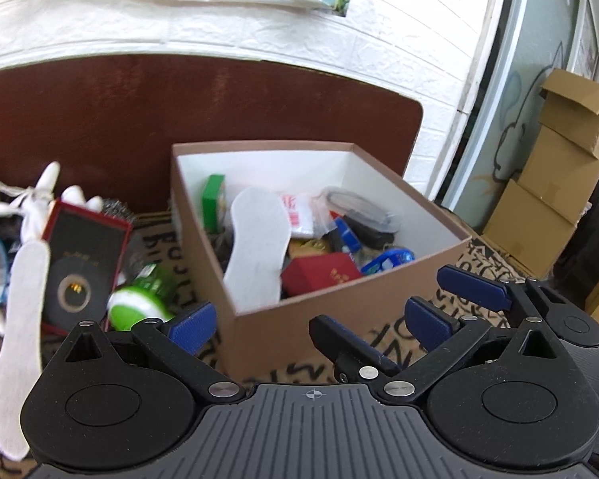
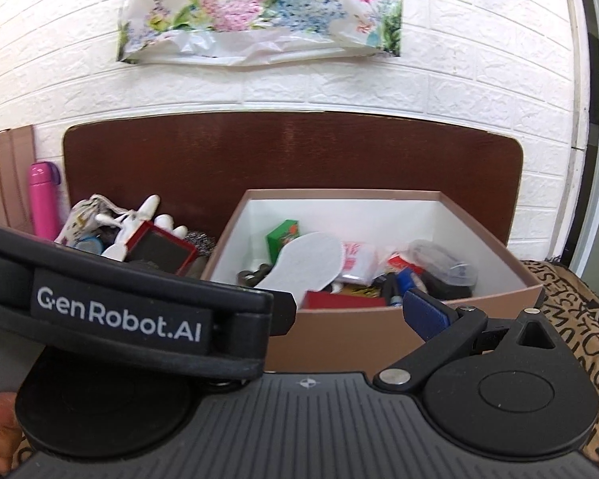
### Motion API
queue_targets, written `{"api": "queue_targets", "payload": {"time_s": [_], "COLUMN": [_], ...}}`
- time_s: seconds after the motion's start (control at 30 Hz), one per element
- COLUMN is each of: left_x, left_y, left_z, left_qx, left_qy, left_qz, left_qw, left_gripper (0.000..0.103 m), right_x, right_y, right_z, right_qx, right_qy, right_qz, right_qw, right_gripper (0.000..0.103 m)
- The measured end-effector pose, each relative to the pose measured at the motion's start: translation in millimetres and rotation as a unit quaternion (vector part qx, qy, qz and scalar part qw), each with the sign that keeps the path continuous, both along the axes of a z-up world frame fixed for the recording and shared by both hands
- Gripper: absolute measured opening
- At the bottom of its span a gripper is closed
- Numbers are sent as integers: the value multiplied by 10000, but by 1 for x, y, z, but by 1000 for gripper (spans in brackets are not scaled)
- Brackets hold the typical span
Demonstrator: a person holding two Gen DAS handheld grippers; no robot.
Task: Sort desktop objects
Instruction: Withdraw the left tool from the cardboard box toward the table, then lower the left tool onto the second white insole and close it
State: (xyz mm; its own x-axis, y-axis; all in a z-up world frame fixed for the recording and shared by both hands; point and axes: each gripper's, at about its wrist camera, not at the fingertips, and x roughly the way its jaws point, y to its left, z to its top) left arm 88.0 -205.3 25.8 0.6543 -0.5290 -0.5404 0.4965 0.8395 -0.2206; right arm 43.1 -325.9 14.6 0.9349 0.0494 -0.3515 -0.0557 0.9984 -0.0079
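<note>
While left tongs (image 1: 311, 321) gape, pink bottle (image 2: 44, 199) only in right view

Box (image 1: 339, 319) matt brown cardboard; insole (image 1: 255, 247) white felt; headboard (image 2: 291, 151) glossy dark wood.

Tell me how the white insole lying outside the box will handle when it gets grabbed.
The white insole looks thin and felt-like, so it will probably flop or bend if gripped at one end. It seems light for its length. Its fuzzy surface should resist slipping, though it leans against the red-edged box, which might shift.
</note>
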Motion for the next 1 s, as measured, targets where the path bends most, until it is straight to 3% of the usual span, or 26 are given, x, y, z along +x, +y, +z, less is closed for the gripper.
{"api": "queue_targets", "payload": {"time_s": [0.4,1.0], "left_x": [-32,-54], "left_y": [65,150], "left_z": [-27,-78], "left_qx": [124,-191], "left_qy": [241,617], "left_qz": [717,1246], "left_qw": [9971,9901], "left_gripper": [103,103], "right_x": [-16,-17], "right_y": [58,138], "right_z": [-27,-70], "right_qx": [166,179], "right_qy": [286,950], "right_qz": [578,1296], "right_qw": [9978,9868], "right_gripper": [103,103]}}
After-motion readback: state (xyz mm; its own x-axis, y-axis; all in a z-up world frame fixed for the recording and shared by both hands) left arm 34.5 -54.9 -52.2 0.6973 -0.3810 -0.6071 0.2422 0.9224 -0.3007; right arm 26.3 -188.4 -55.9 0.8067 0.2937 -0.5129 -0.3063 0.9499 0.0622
